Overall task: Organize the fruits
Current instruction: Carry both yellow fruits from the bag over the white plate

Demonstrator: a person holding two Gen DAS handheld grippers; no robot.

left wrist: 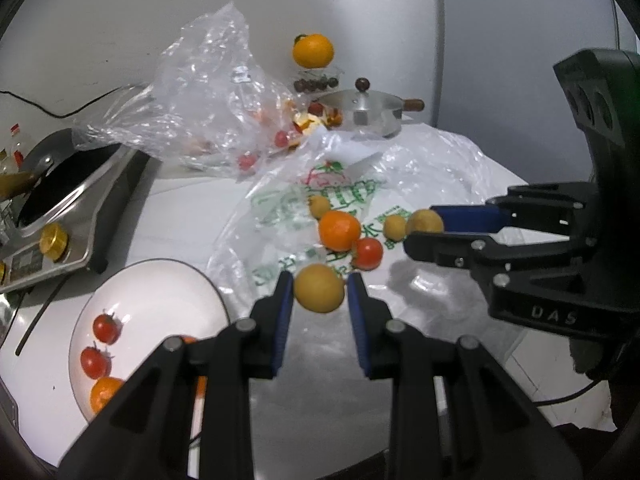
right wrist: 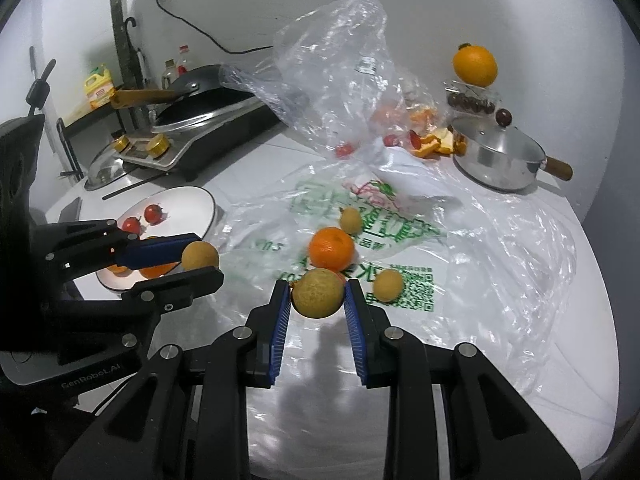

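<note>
Each gripper pinches one small yellow-brown fruit between its blue pads: the left gripper (left wrist: 319, 292) holds a yellow fruit (left wrist: 319, 293) just above the printed plastic bag (left wrist: 340, 196), and the right gripper (right wrist: 316, 296) holds a second yellow fruit (right wrist: 317, 293). On the bag near the countertop's middle lie an orange (left wrist: 339, 230), a cherry tomato (left wrist: 368, 253) touching it and two loose yellow fruits (left wrist: 395, 227). Toward the left edge, the white plate (left wrist: 160, 280) carries cherry tomatoes (left wrist: 106, 328) and orange fruit.

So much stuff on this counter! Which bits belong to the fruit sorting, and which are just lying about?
Part of the job:
- left tongs shut on a yellow fruit
- right tongs shut on a second yellow fruit
- loose mandarin, tomato
- white plate holding tomatoes

Just lying about:
- steel pot
- stove with pan
- empty clear bag
</note>
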